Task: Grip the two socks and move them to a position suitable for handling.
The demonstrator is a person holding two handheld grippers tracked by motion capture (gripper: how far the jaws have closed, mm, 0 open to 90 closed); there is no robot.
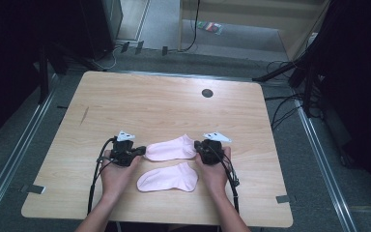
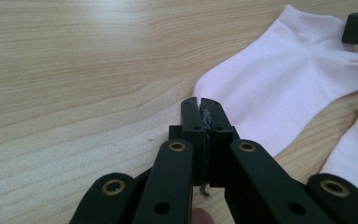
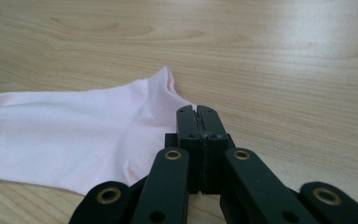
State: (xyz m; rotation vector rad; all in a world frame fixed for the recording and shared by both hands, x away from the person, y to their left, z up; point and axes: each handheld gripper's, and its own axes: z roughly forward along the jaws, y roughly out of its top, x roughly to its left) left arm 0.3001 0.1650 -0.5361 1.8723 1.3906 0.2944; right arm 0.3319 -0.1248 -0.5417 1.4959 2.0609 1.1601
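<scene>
Two pink socks lie flat on the wooden table [image 1: 125,101]. The far sock [image 1: 171,149] stretches between my two grippers, and the near sock [image 1: 169,179] lies just in front of it. My left gripper [image 1: 143,151] is shut, its tips [image 2: 200,100] resting at the toe end of the far sock [image 2: 284,79]. My right gripper [image 1: 197,147] is also shut, its tips [image 3: 196,108] at the sock's heel edge [image 3: 74,130]. I see no cloth between either pair of jaws. The near sock's edge [image 2: 354,154] shows in the left gripper view.
A dark round grommet [image 1: 207,93] sits near the table's far edge. Cables [image 1: 96,179] trail from both grippers toward the near edge. Dark stands and wires [image 1: 290,77] crowd the floor beyond the right side. Bare wood spreads behind the socks.
</scene>
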